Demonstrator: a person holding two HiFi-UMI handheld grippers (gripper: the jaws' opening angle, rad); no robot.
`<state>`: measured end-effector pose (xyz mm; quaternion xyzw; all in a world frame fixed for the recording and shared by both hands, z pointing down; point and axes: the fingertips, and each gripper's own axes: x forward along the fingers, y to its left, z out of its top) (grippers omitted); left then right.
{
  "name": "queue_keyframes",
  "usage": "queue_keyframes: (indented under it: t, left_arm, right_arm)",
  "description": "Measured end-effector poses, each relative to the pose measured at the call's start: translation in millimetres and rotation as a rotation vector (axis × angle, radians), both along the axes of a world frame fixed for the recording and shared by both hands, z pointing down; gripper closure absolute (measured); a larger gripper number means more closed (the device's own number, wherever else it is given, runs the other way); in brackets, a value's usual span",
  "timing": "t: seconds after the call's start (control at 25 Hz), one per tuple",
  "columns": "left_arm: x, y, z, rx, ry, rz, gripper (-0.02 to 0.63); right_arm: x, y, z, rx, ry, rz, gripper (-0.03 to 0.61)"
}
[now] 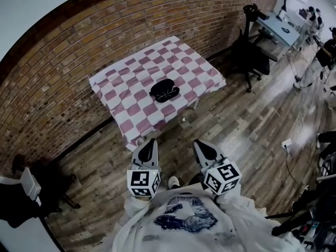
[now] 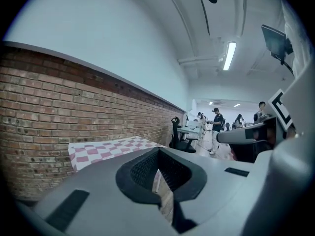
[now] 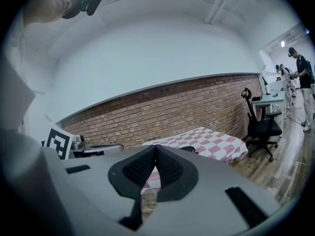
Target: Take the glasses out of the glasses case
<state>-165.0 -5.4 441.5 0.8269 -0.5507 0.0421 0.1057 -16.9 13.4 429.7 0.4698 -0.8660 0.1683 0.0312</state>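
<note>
Jaws of left gripper (image 1: 151, 142) and right gripper (image 1: 199, 144) are sitting clenched, empty. The glasses case (image 1: 164, 90) is lying ahead on the checked table (image 1: 122, 76), well apart, long axis crosswise, marginally nearer the left.

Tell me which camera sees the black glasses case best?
The head view: the glasses case lies whole on the checkered tablecloth, seen from above. The right gripper view shows only a dark sliver of it. The left gripper view doesn't show it.
</note>
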Motion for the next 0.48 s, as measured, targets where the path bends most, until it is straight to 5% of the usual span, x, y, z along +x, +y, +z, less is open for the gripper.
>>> queue_keyframes:
  t: [0.48]
  left_arm:
    - [-9.5,-34.6,-1.4,0.002,-0.007,-0.005,0.606]
  right_arm:
    - [-8.3,-39.8,-1.0,-0.008,0.008,-0.010,0.565]
